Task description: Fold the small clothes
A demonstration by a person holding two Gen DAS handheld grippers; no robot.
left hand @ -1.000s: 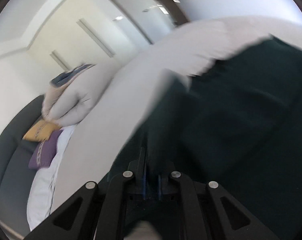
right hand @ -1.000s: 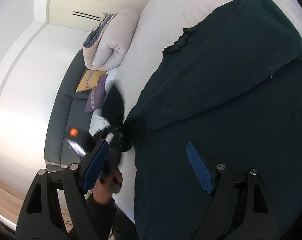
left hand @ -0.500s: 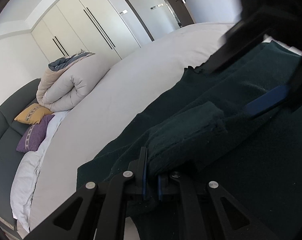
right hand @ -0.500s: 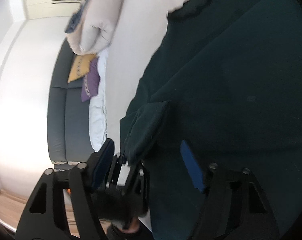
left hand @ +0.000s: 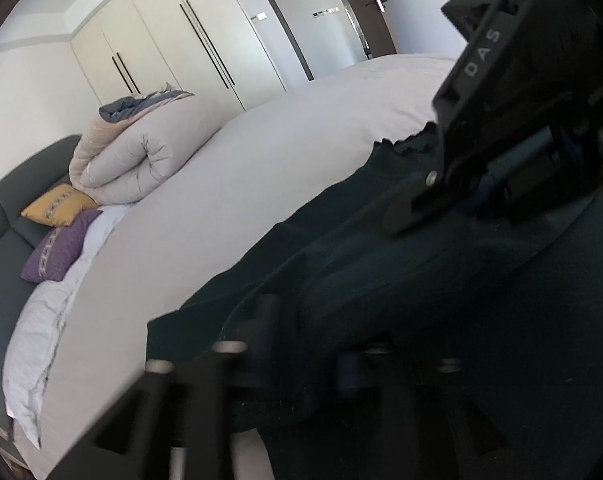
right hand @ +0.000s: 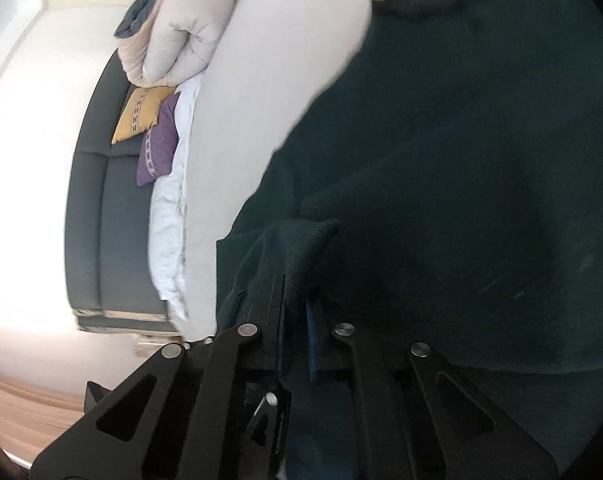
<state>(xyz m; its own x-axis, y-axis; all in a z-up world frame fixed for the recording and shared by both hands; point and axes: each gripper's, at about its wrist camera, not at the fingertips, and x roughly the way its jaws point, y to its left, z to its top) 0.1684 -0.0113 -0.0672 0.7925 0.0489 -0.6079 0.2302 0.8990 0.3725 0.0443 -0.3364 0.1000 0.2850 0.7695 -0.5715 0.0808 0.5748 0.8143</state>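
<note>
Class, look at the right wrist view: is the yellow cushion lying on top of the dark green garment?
No. The yellow cushion sits by the purple cushion against the grey headboard, well apart from the dark green garment.

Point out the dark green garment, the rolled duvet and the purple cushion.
dark green garment (right hand: 461, 184): right wrist view, flat middle of the fabric.
rolled duvet (left hand: 141, 160): left wrist view, front of the roll.
purple cushion (left hand: 59, 248): left wrist view, centre of its face.

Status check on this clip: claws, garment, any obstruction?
Right claw shut on dark green sweater cuff. Left claw opening, sleeve fabric between its fingers. Sweater spread on white bed. Nothing in the way.
</note>
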